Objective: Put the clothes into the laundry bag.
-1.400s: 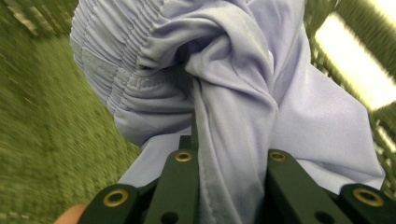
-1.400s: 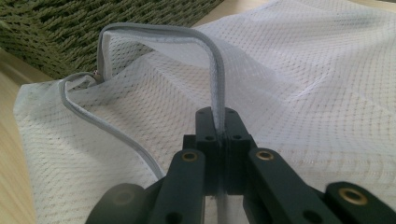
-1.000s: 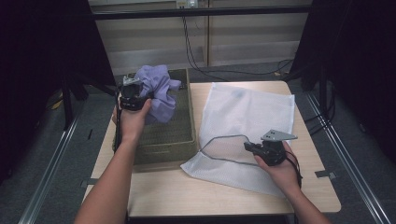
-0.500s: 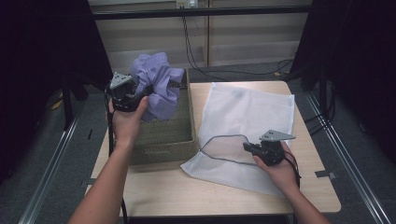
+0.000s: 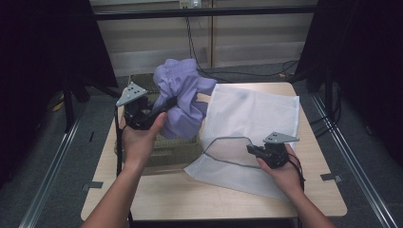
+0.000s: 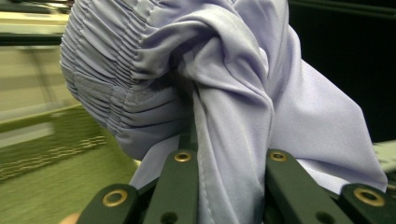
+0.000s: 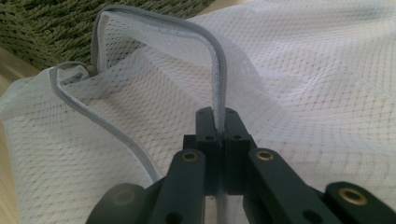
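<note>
Gripping a crumpled lilac garment of smooth fabric with a gathered, elasticated band [image 5: 183, 97], my left gripper [image 5: 164, 105] holds it lifted above the far right part of the olive-green woven rectangular basket [image 5: 173, 151], which stands at the left of the pale wooden table [image 5: 157, 192]. In the left gripper view a thick fold of the lilac cloth [image 6: 233, 140] runs down between my two black jaws, which are closed on it. To the right, my right gripper [image 5: 251, 151] pinches the grey-bound rim of the white mesh laundry bag [image 5: 259, 116], which lies flat across the right half of the table, its mouth toward the near left, just beside the basket. In the right gripper view the jaws are shut on that grey edge [image 7: 218, 93], and it stands up in a loop so the bag's mouth gapes open above the lower mesh layer. The garment hangs just left of the bag's far corner.
</note>
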The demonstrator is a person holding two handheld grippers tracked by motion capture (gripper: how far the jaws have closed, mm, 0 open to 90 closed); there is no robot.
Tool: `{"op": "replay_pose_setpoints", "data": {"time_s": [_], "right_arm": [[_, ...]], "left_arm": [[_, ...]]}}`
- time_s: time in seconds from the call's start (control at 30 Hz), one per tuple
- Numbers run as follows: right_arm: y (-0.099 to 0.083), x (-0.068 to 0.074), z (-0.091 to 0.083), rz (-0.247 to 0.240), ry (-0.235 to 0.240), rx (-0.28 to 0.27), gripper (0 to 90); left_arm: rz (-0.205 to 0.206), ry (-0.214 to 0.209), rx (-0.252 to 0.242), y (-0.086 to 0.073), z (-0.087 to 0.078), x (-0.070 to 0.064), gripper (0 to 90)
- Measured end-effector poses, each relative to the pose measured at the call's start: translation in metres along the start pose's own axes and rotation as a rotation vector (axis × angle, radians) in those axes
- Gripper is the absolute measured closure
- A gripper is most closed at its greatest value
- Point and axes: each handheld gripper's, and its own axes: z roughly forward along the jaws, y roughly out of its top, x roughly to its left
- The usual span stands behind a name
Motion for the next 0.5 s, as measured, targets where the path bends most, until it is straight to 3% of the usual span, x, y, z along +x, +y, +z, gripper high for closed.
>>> {"op": "replay_pose_setpoints", "data": {"time_s": [0.23,0.5], "right_arm": [[0.002,-0.003,-0.002,0.012,0.0,-0.008,88.8],[0.008,-0.003,-0.007,0.025,0.009,-0.04,88.8]], "left_arm": [[-0.014,-0.136,0.032,-0.019,0.004,-0.034,82.1],[-0.015,-0.27,0.096,-0.06,0.018,-0.069,82.1]]}}
